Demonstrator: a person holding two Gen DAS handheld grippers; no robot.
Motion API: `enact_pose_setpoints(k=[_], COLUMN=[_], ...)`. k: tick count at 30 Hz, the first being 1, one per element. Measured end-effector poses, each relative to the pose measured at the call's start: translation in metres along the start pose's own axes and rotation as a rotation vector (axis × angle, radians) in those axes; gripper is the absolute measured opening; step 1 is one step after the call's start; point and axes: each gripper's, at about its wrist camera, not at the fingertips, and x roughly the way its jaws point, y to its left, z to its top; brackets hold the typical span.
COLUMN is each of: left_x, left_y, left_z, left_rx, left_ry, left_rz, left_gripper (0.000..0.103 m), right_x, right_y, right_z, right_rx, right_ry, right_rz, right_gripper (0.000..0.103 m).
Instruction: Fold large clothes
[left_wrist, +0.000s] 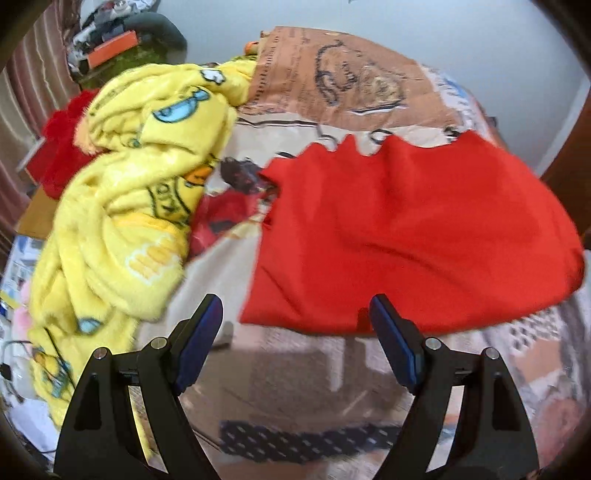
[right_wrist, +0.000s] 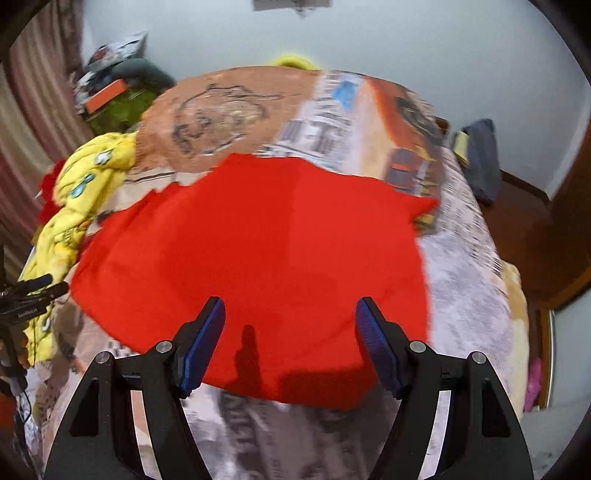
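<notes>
Nearest in the left wrist view, the left gripper (left_wrist: 295, 325) is hanging with its jaws spread wide and nothing between the blue pads (left_wrist: 201, 341); it is pointing steeply down at the bed, just short of the near hem of the red garment (left_wrist: 406, 229). In the right wrist view the right gripper (right_wrist: 290, 325) is likewise standing open and empty, its pads (right_wrist: 203, 343) framing the near edge of the same red garment (right_wrist: 258, 251) without pressing on it (their shadows are falling on the cloth, so they are probably hovering above it).

The garment is lying spread fairly flat on the printed bedcover (left_wrist: 295, 387), near edge toward both grippers and far edge jagged against the cover. Laid out like this, it is likely waiting for a fold, with each open jaw placed to take a near corner or hem; I judge that no fold is yet being made.

Further left, a yellow cartoon-print fleece blanket (left_wrist: 122, 206) is lying bunched beside the garment, apparently pushed aside to leave room. Beyond it, a red plush item (left_wrist: 62, 155) is showing at the bed's edge, and cluttered shelving with an orange box (left_wrist: 110, 50) is standing against the far wall.
</notes>
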Motion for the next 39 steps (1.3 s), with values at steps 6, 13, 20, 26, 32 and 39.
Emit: enact_pose_setpoints(k=[6,13,20,26,32,39], left_x=[0.006,0.037,0.055,0.081,0.122,0.130], left_y=[-0.004,0.005,0.016,0.028,0.033,0.031], left_z=[-0.012,-0.015,0.001,0.018,0.037,0.057], left_rx=[-0.101,-0.279,-0.417,-0.511,-0.595,-0.625], left_ry=[0.081,0.138,0.093,0.035,0.090,0.133], left_rz=[-0.263,-0.455,-0.566,-0.645,-0.544,-0.460], left_gripper=[0.081,0.081,0.081,0.072,0.046,0.011], right_x=[0.032,0.055,0.055,0.058,0.057,0.040], right_y=[0.036,0.056,0.053,0.058,0.058,0.053], right_z=[-0.004,-0.021,-0.022,-0.022,-0.021,-0.009], right_rx=[-0.096,-0.182,-0.192,-0.188,-0.177,-0.115], right_ry=[0.059,0.121,0.117,0.116,0.125,0.108], right_rz=[0.003,-0.005,0.002,0.000,0.007,0.053], right_gripper=[0.070,0.076,0.078,0.081,0.081,0.080])
